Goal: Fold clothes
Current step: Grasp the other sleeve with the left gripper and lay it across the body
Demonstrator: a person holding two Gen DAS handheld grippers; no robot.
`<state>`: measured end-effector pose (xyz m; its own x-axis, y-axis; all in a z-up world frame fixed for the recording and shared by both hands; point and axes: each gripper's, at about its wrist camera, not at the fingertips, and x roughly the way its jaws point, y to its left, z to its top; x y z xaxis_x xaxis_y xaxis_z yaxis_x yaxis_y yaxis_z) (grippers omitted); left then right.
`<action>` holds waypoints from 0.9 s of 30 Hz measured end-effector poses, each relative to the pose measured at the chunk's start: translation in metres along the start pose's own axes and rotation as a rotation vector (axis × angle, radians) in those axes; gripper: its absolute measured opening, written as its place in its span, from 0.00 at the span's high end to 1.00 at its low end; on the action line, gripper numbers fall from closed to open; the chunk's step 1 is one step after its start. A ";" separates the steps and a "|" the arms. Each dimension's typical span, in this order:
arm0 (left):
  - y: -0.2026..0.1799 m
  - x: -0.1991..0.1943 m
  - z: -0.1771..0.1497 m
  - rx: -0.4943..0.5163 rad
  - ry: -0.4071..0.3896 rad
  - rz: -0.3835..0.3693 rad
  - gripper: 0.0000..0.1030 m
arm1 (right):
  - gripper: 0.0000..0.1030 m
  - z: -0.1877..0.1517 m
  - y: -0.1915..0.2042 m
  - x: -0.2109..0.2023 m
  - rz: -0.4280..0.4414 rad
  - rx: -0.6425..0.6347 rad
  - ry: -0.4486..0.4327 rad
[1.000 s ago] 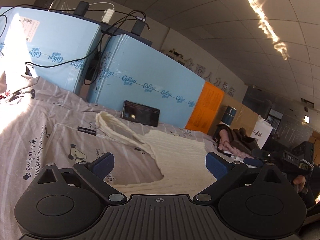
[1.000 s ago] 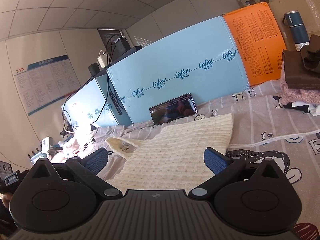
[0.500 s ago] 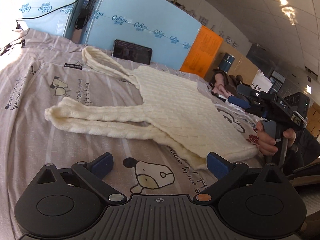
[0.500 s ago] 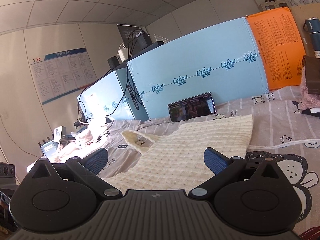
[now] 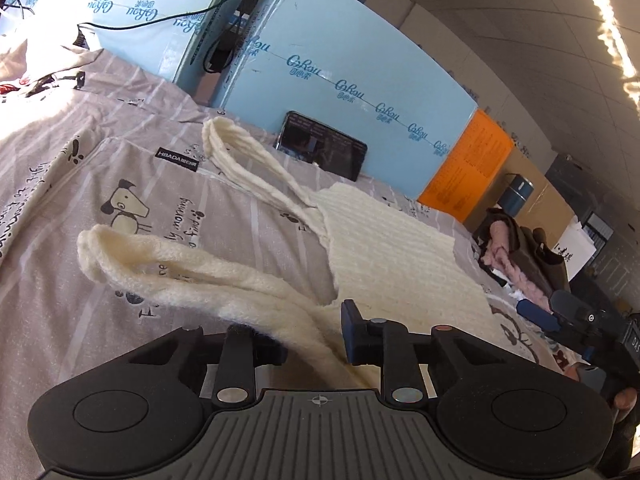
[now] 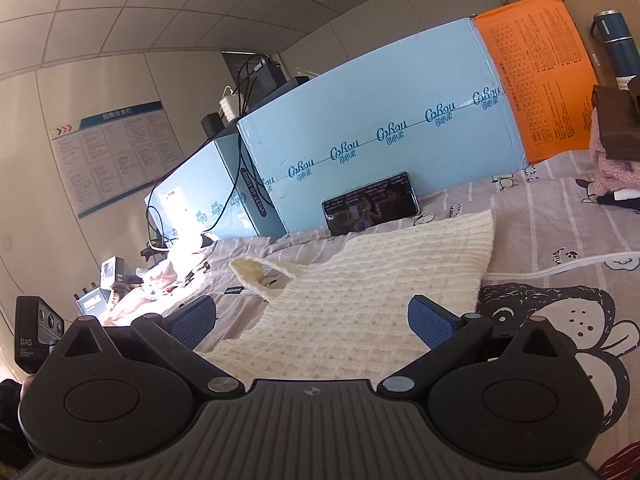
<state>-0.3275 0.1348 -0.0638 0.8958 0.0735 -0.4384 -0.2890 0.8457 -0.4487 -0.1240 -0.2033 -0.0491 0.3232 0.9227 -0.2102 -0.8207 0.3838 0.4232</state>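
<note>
A cream knit top with two long shoulder straps lies flat on a grey cartoon-print bedsheet. My left gripper is shut on the near shoulder of the top, where the near strap joins it. The far strap lies stretched toward the back. In the right wrist view the top lies between my open right gripper's fingers, at its near edge; the gripper holds nothing.
A phone leans on blue foam boxes at the back. An orange sheet, a blue flask and a pile of pink and brown clothes are at the right. The right gripper shows in the left wrist view.
My left gripper has moved in onto the top's near shoulder and closed on it. The right gripper has shifted slightly and stays open.
</note>
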 end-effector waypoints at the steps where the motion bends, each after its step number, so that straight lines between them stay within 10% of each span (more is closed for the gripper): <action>1: -0.004 0.000 0.001 0.028 -0.011 -0.013 0.78 | 0.00 0.000 0.000 -0.001 0.002 -0.002 -0.005; 13: -0.069 0.011 -0.003 0.418 -0.055 -0.087 0.62 | 0.00 -0.002 0.004 -0.005 0.018 -0.031 -0.028; 19: -0.079 0.009 -0.014 0.499 -0.028 -0.171 0.20 | 0.00 -0.002 0.003 -0.006 0.024 -0.031 -0.035; 27: -0.070 -0.005 -0.006 0.456 -0.130 -0.170 0.04 | 0.00 -0.001 0.003 -0.006 0.020 -0.027 -0.037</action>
<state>-0.3137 0.0720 -0.0353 0.9605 -0.0442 -0.2747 0.0154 0.9942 -0.1060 -0.1289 -0.2080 -0.0478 0.3234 0.9310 -0.1690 -0.8396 0.3647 0.4025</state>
